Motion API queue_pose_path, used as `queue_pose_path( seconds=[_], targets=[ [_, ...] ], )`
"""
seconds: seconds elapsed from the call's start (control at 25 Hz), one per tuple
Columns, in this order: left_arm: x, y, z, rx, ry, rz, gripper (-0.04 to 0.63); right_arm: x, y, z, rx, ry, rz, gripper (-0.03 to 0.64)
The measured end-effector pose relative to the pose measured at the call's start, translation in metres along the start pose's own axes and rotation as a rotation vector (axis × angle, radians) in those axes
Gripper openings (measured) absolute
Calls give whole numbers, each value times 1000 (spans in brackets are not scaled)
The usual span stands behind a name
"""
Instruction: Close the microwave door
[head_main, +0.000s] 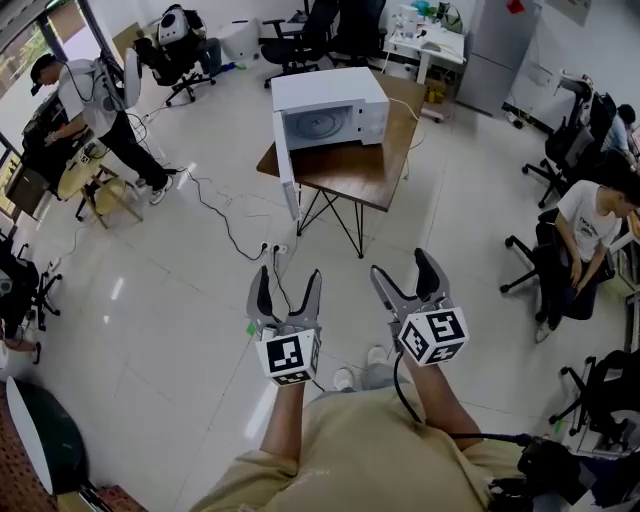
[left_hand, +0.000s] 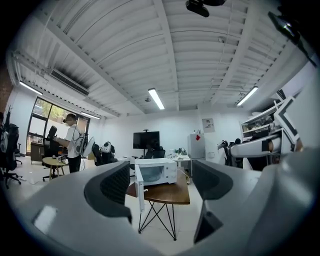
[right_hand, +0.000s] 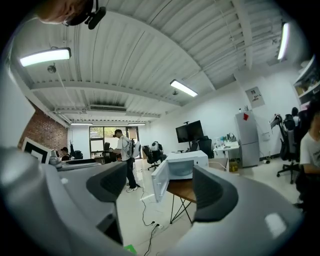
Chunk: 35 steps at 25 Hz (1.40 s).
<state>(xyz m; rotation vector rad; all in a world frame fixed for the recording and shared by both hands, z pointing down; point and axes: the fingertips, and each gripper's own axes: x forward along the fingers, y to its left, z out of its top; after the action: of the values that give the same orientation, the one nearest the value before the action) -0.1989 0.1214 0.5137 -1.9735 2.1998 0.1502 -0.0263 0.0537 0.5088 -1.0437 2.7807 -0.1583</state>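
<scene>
The microwave (head_main: 330, 108) stands on a table (head_main: 352, 172) with its door (head_main: 288, 183) wide open, well ahead of the left gripper (head_main: 289, 285) and right gripper (head_main: 403, 270). Both have their jaws spread and empty.

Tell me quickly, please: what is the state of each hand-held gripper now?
Left hand-held gripper: open, holding nothing.
Right hand-held gripper: open, holding nothing.

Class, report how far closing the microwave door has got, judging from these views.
Done: nothing; the door stands wide open on the microwave. In hand: left gripper and right gripper, open and empty, face it across the floor. Left: reach the door, push it shut.
</scene>
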Motion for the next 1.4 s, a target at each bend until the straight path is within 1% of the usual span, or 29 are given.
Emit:
queue_pose_path(
  seconds=[0.12, 0.2, 0.28, 0.4, 0.52, 0.64, 0.72, 0.88, 1.04, 1.12, 1.28, 1.4],
  targets=[
    [24, 18, -9, -23, 5, 13, 393, 29, -8, 0, -13, 0, 2, 397],
    [42, 29, -12, -22, 4, 26, 393, 49, -15, -3, -16, 5, 6, 397],
    [62, 30, -17, -16, 2, 34, 390, 66, -31, -6, -12, 6, 11, 397],
    [94, 17, -24, 3, -13, 49, 390, 87, -69, -9, -1, -6, 29, 397],
    [132, 0, -25, 27, -20, 60, 390, 111, -108, 1, -4, -25, 49, 397],
    [170, -6, -17, 60, -47, 82, 390, 138, -135, 13, -25, -39, 80, 397],
    [195, -10, -17, 62, -44, 89, 390, 154, -153, 17, -23, -44, 94, 397],
    [233, -19, -27, 73, -40, 96, 390, 184, -188, 9, -12, -42, 110, 397],
    [265, -13, -46, 95, -24, 93, 390, 217, -204, -6, -105, -44, 114, 397],
    [276, -5, -58, 93, -12, 95, 390, 230, -207, -13, -126, -45, 109, 397],
    [299, 17, -61, 90, -14, 84, 390, 262, -206, -17, -98, -44, 111, 397],
    [322, 30, -53, 104, -32, 38, 390, 290, -205, -22, -83, -36, 104, 397]
  ],
)
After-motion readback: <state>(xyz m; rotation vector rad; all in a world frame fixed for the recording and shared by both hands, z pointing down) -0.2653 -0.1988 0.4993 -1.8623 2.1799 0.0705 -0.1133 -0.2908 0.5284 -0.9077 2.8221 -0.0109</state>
